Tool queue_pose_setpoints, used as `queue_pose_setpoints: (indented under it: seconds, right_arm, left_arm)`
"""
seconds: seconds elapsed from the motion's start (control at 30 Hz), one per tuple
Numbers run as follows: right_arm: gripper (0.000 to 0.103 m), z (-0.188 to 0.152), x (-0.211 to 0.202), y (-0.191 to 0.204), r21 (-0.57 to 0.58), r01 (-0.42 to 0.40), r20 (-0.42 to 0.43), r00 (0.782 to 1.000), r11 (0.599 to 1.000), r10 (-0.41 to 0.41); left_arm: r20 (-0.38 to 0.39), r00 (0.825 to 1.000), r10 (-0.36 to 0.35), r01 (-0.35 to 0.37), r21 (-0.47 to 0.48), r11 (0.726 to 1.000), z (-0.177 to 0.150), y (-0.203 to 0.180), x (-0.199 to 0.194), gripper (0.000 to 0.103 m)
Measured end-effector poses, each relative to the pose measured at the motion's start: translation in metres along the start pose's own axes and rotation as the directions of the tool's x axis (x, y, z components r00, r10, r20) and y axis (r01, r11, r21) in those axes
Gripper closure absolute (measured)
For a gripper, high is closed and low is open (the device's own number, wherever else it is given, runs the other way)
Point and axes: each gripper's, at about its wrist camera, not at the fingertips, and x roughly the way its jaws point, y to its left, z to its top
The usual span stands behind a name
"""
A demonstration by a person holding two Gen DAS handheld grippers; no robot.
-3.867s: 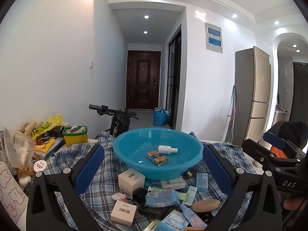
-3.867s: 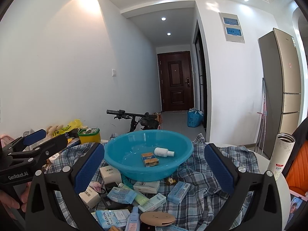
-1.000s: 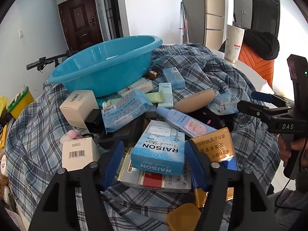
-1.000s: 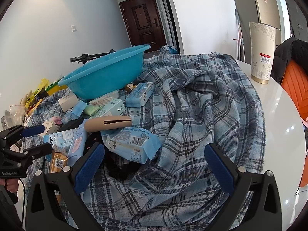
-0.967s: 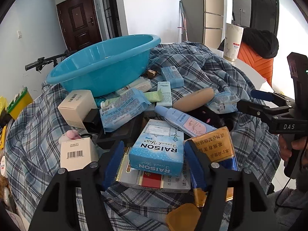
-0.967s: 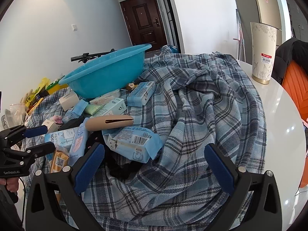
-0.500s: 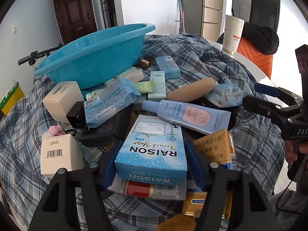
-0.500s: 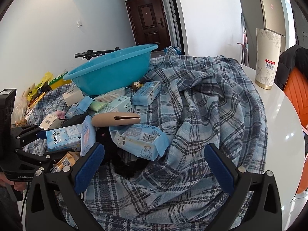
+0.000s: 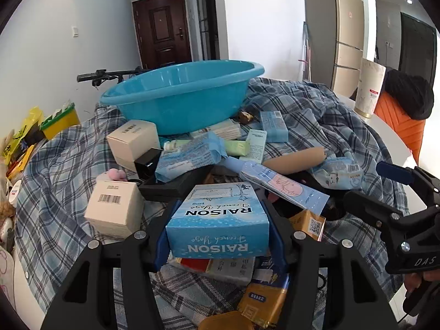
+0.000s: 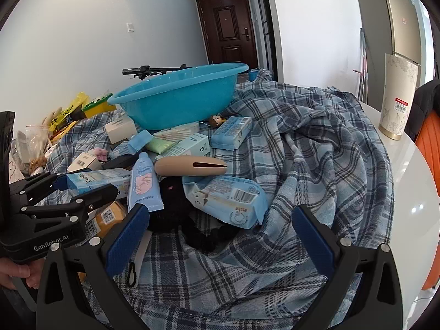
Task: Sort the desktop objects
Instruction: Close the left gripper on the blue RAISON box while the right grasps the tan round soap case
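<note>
Now the left gripper [image 9: 217, 228] has its blue fingers [image 9: 161, 243] clamped on the sides of the blue RAISON box [image 9: 218, 220], having just been closing on it. The box sits tilted at the near edge of the pile, above a flat red-and-white packet [image 9: 220, 268] and a yellow sachet [image 9: 265, 297].

Just beyond it lie a pale blue tube [image 9: 277, 185] with a pink picture, a tan oblong case [image 9: 294, 159], and a blue wipes pack [image 9: 189, 156]. A white barcode box [image 9: 114, 211] stands to its left, and a second cream box [image 9: 132, 141] leans against the blue basin [image 9: 181, 93], which rests at the far side of the pile on the plaid cloth [image 9: 302, 110] covering the tabletop [image 10: 412, 192].

Off to the right, the right gripper [image 10: 220, 231] hangs over the cloth with its fingers [image 10: 128, 236] wide apart and nothing between them; another blue wipes pack [image 10: 231, 198] lies just ahead of it. A tall patterned cup [image 10: 397, 93] stands on the bare white tabletop, well apart from the pile.
</note>
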Motion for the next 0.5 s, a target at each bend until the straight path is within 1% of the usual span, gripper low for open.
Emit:
queue_pose_setpoints:
  seconds: [0.07,0.1,0.23,0.33,0.43,0.5]
  right_arm:
    - [0.0,0.0,-0.001,0.004,-0.008,-0.034,0.0,0.999,0.999,0.034]
    - [0.0,0.0,0.0,0.006,-0.009,-0.047,-0.001,0.999,0.999,0.047]
    - [0.0,0.0,0.003,0.015,-0.035,-0.065,-0.004,0.998,0.997,0.065]
    - [0.001,0.004,0.005,0.02,-0.063,-0.102,-0.007,0.995,0.993,0.102]
    - [0.001,0.015,0.005,0.018,-0.085,-0.075,0.027,0.997,0.994,0.078]
    - [0.001,0.025,0.01,0.011,-0.066,-0.072,0.027,0.997,0.995,0.074]
  left_arm:
    - [0.024,0.998,0.051,-0.05,-0.003,0.999,0.0,0.004,-0.008,0.043]
    - [0.03,0.997,0.064,-0.064,-0.007,0.998,0.0,0.008,-0.011,0.043]
    - [0.024,0.996,0.087,-0.086,-0.045,0.995,-0.002,0.023,-0.014,0.043]
    - [0.021,0.996,0.085,-0.083,-0.064,0.994,-0.005,0.029,-0.014,0.043]
    - [0.041,0.997,0.071,-0.068,-0.071,0.995,-0.005,0.028,-0.017,0.043]
    - [0.051,0.997,0.06,-0.057,-0.074,0.996,-0.003,0.027,-0.019,0.043]
